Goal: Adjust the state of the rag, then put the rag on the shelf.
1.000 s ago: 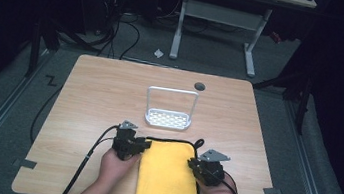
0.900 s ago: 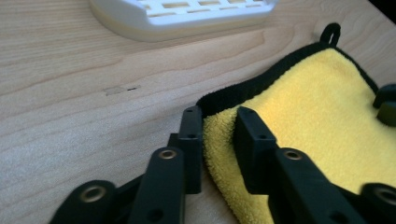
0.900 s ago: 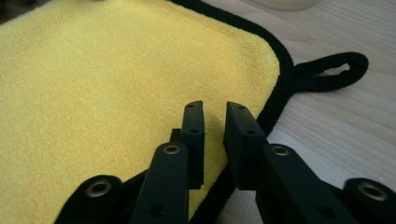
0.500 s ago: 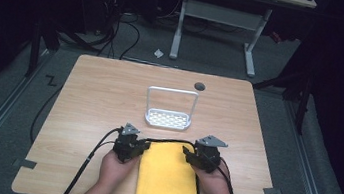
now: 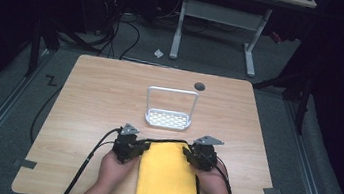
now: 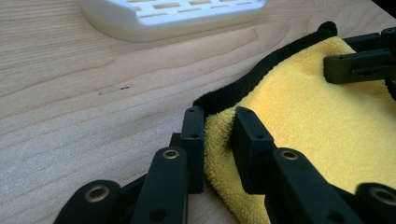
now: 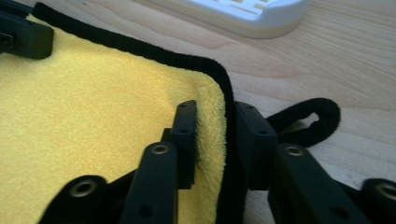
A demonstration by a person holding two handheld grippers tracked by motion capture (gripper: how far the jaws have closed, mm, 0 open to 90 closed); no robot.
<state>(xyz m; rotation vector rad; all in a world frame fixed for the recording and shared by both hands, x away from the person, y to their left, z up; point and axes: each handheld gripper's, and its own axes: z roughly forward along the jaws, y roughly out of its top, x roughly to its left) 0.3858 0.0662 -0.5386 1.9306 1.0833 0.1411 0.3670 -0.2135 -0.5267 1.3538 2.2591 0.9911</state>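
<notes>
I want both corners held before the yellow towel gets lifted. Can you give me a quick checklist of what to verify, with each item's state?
1. Left tongs on the yellow towel corner: ok, the terry is pinched between the jaws.
2. Right tongs on the other corner: ok, the black-trimmed edge sits between the jaws, which have just been closing.
3. Both grips at the towel's far edge: ok.
4. Hanging loop free of the jaws: ok.
5. White rack apart from the towel: ok.
6. Grip firmness: cannot tell.

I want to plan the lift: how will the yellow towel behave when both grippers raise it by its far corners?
The yellow towel is probably floppy: its plush edge bunches between the left gripper jaws. Its middle would likely sag. The fabric should grip well; the right gripper pinches the black hem.
</notes>
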